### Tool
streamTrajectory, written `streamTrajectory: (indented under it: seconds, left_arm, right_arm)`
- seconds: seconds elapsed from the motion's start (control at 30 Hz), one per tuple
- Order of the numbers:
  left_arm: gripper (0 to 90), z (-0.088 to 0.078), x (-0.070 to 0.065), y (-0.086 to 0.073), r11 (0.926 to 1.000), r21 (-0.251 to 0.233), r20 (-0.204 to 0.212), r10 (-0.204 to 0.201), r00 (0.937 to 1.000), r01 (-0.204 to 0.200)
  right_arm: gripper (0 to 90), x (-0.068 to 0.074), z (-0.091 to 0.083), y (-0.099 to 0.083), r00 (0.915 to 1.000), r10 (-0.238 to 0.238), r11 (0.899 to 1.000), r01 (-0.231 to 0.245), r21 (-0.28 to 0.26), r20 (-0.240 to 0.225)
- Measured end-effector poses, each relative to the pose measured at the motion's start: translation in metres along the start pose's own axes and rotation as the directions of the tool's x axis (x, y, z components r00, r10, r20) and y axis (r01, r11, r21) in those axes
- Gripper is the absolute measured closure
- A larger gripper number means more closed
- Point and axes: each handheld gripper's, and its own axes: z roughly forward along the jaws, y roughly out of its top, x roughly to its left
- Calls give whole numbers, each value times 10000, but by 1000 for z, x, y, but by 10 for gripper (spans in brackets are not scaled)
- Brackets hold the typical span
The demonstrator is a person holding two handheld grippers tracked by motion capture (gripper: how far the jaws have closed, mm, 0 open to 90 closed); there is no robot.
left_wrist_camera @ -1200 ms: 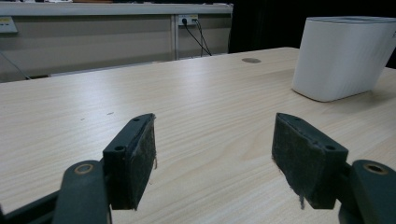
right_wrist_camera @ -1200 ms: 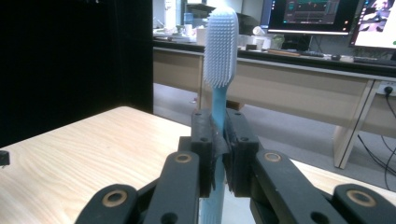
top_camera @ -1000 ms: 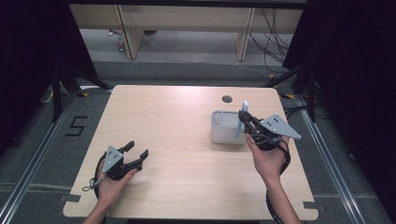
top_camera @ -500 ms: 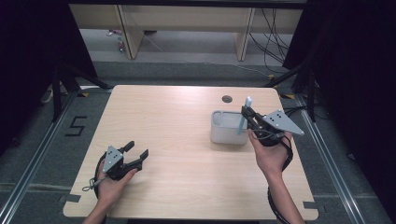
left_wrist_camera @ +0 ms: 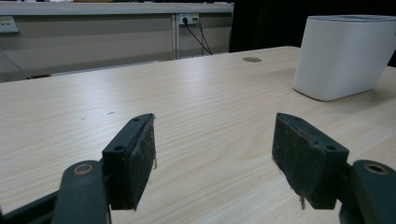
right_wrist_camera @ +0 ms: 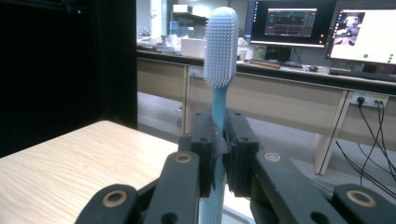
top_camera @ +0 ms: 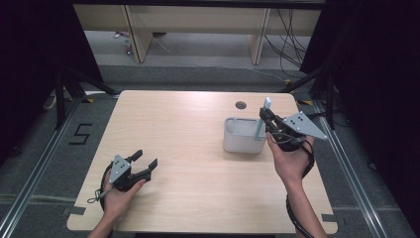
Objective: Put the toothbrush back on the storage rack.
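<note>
A light blue toothbrush (right_wrist_camera: pixel 220 60) stands upright with its bristled head on top, and my right gripper (right_wrist_camera: pixel 218 140) is shut on its handle. In the high view the right gripper (top_camera: pixel 267 121) holds the toothbrush (top_camera: pixel 263 116) over the right rim of a white ribbed container (top_camera: pixel 241 136); the handle's lower end dips toward the inside. My left gripper (top_camera: pixel 144 159) rests near the table's front left, open, nothing between its pads (left_wrist_camera: pixel 137 156). From the left gripper view the white container (left_wrist_camera: pixel 344 56) stands far off to the right.
The light wooden table (top_camera: pixel 188 134) has a round cable hole (top_camera: pixel 240 105) behind the container. Black curtains flank both sides. A floor rail runs along each side of the table, and a long bench stands beyond the far edge.
The right hand has lifted the toothbrush slightly and shifted it a little to the right above the container. The left hand has stayed put.
</note>
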Motion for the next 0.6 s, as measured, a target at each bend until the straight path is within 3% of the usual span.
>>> streamTrajectory:
  seconds: [0.2, 0.27, 0.37, 0.6]
  left_arm:
    - [297, 0, 0, 0, 10000, -4, -4, -19, 10000, 19]
    - [297, 0, 0, 0, 10000, -3, -5, -24, 10000, 24]
    - [297, 0, 0, 0, 10000, 2, -5, -23, 10000, 23]
    - [297, 0, 0, 0, 10000, -2, -10, -16, 10000, 16]
  right_arm:
    - [838, -1, 2, 1, 9998, 176, 9998, -177, 29, 35]
    - [838, -3, 2, 2, 10000, -35, 10000, 36, -48, 79]
    - [838, -2, 2, 3, 9998, 148, 9999, -147, -79, 132]
    - [838, -7, 1, 6, 9995, 37, 10000, -35, -60, 314]
